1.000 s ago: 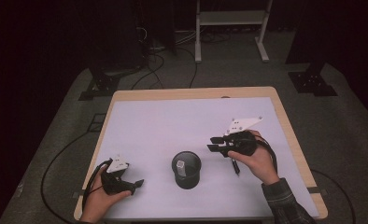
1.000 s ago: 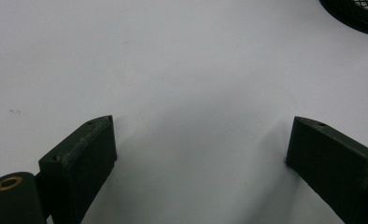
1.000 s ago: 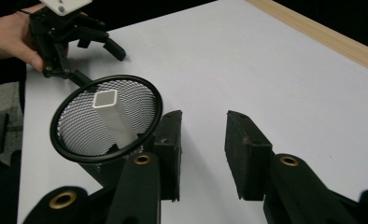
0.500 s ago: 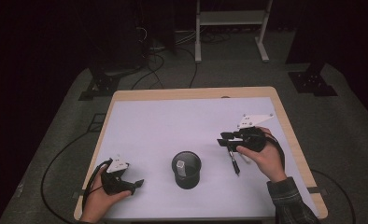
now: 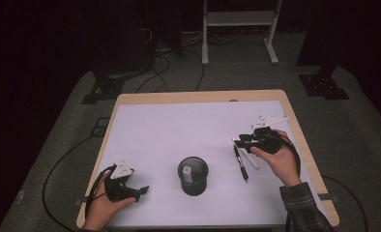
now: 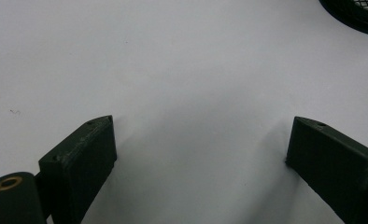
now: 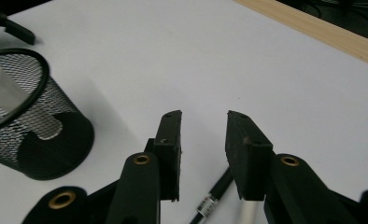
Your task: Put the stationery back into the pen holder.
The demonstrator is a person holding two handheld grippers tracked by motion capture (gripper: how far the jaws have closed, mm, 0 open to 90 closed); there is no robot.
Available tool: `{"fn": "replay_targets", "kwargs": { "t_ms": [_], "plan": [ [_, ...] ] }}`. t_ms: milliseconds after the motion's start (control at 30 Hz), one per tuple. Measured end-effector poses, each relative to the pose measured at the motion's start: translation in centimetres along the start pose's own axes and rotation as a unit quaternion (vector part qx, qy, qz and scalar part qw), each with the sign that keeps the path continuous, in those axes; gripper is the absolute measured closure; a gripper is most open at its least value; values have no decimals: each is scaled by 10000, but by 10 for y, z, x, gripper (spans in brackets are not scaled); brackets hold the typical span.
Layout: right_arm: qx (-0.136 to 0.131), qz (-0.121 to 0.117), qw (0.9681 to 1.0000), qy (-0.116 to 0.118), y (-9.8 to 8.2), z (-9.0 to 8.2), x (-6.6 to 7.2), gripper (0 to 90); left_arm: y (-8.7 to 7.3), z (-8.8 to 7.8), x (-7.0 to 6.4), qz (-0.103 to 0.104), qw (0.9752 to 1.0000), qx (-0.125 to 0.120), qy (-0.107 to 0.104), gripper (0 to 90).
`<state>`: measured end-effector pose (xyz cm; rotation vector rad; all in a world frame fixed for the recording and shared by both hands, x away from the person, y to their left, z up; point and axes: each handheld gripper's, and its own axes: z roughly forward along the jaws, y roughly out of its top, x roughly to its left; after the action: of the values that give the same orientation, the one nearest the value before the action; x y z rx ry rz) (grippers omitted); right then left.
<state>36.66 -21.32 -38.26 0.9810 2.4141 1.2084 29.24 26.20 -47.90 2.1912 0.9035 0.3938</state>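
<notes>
One black mesh cup [image 5: 193, 176] stands upright near the front middle of the white surface [image 5: 179, 130], with one pale block [image 5: 188, 172] inside it. Two pens lie side by side to its right: a black pen [image 5: 241, 162] and a white pen [image 5: 248, 158]. The right gripper [image 5: 245, 140] hovers just above them, held by the right hand [image 5: 278, 159]. Its own view shows its fingers [image 7: 169, 149] a little apart with nothing between them, and both pens cut off behind them. The left gripper [image 5: 139, 191] rests near the front left corner. Its view shows wide-apart fingers [image 6: 81, 158] and just the cup's edge [image 6: 355, 14].
</notes>
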Motion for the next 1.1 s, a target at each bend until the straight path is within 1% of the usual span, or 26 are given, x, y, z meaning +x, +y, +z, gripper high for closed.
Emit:
{"fn": "replay_targets", "kwargs": {
  "t_ms": [133, 233, 333, 400, 500, 600, 767, 833, 967, 1000, 1100],
  "plan": [
    [166, 84, 9997, -146, -2, 3, -7, 655, 0, 0, 0, 1, 10000, 1, 2, 76],
    [340, 215, 9989, -236, -2, 8, -13, 656, 0, 0, 0, 19, 10000, 23, 1, 76],
    [514, 209, 9979, -324, -1, 15, -21, 655, 0, 0, 1, 41, 10000, 30, 9, 76],
    [649, 267, 9970, -341, -1, 19, -26, 655, 0, -1, 0, 36, 10000, 40, 4, 76],
    [722, 349, 9962, -351, 0, 26, -31, 651, 0, 0, 0, 17, 10000, 10, 3, 76],
    [857, 412, 9949, -338, -2, 35, -36, 647, 0, 0, 0, 17, 10000, 13, 3, 76],
    [1059, 462, 9925, -386, -5, 47, -43, 644, 0, 0, 0, 19, 10000, 13, 1, 76],
    [1122, 473, 9918, -395, -5, 50, -44, 644, 0, 0, 0, 19, 10000, 20, 2, 76],
    [1163, 521, 9911, -386, -6, 55, -47, 642, 0, 0, 0, 21, 10000, 21, 2, 76],
    [1191, 492, 9909, -392, -6, 56, -47, 641, 0, 0, 0, 18, 10000, 9, 4, 76],
    [1254, 510, 9900, -401, -8, 59, -48, 636, 0, 0, 0, 20, 10000, 21, 2, 76]
  ]
}}
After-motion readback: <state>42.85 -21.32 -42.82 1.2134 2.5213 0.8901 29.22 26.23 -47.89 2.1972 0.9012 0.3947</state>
